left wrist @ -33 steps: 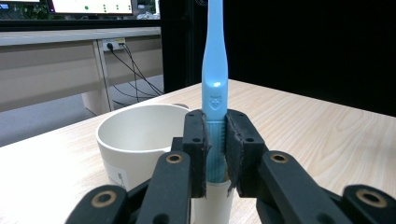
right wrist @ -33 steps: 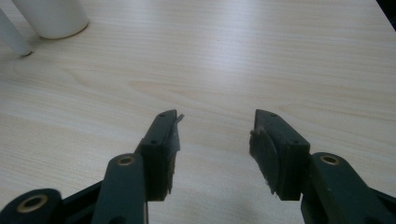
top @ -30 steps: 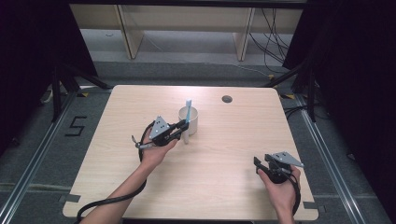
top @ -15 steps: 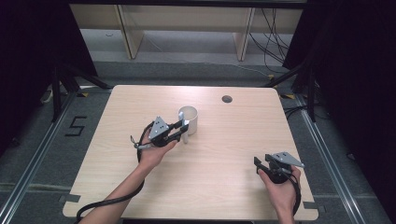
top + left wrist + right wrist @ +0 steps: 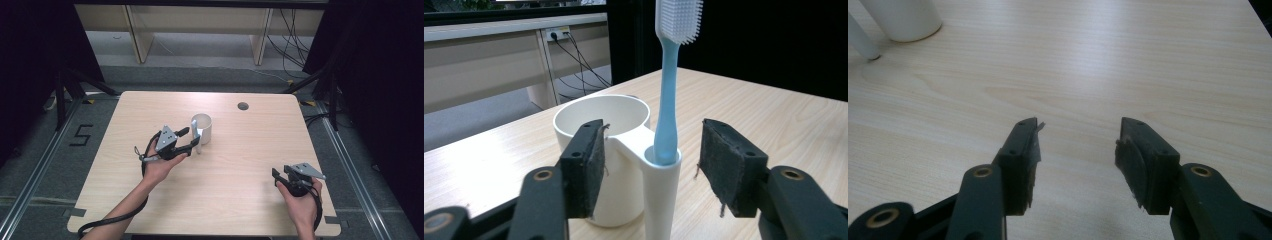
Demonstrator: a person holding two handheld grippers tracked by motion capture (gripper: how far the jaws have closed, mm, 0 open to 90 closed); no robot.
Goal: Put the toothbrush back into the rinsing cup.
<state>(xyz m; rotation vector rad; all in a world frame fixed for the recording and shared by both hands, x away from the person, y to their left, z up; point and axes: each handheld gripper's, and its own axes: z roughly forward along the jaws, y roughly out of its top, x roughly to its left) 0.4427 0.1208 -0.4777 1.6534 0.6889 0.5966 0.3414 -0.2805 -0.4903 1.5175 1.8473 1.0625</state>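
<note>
Opening left gripper [image 5: 649, 165] has released toothbrush [image 5: 669, 100].

Even overhead light brightens the table [image 5: 250, 150], surroundings fall dark, and near jaws look softly blurred.

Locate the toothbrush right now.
Left gripper view: the toothbrush stands upright in the side holder of the white cup, between the open left hand-held gripper jaws.

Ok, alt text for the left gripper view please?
A blue toothbrush stands upright, bristles up, in the side holder of a white cup on a wooden table. The open left gripper straddles the holder, its pads clear of it.
</note>
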